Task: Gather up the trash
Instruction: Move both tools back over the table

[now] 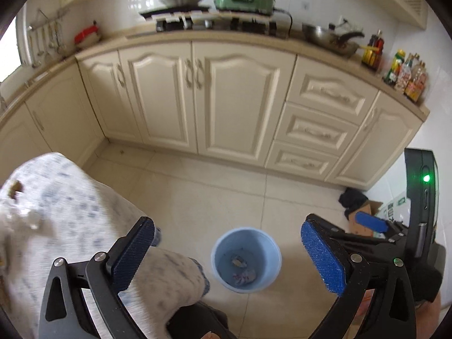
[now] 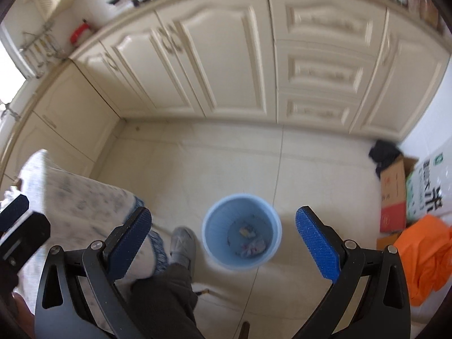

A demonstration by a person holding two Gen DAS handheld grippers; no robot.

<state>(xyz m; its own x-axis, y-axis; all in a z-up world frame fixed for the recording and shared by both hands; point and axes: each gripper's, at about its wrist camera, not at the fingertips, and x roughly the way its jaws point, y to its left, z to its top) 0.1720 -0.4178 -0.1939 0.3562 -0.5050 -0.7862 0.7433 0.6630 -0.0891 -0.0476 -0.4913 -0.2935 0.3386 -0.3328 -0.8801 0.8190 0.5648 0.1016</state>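
Note:
A light blue trash bin (image 1: 246, 260) stands on the tiled floor with a few crumpled scraps (image 1: 243, 274) at its bottom. My left gripper (image 1: 228, 257) hangs high above it, jaws wide open and empty. In the right wrist view the same bin (image 2: 242, 231) with its scraps (image 2: 252, 244) lies below my right gripper (image 2: 223, 243), also wide open with nothing between the blue pads. On the left a table with a white blue-patterned cloth (image 1: 62, 214) carries crumpled white wrappers (image 1: 26, 216) and a small brown piece (image 1: 15, 189). The right gripper's blue pad (image 1: 371, 221) shows at the right of the left wrist view.
Cream kitchen cabinets (image 1: 197, 99) run behind the bin, with pans and bottles on the counter. A cardboard box (image 2: 394, 197), an orange bag (image 2: 426, 257) and a dark bundle (image 2: 385, 152) crowd the right wall. A person's leg and grey shoe (image 2: 183, 244) stand beside the bin.

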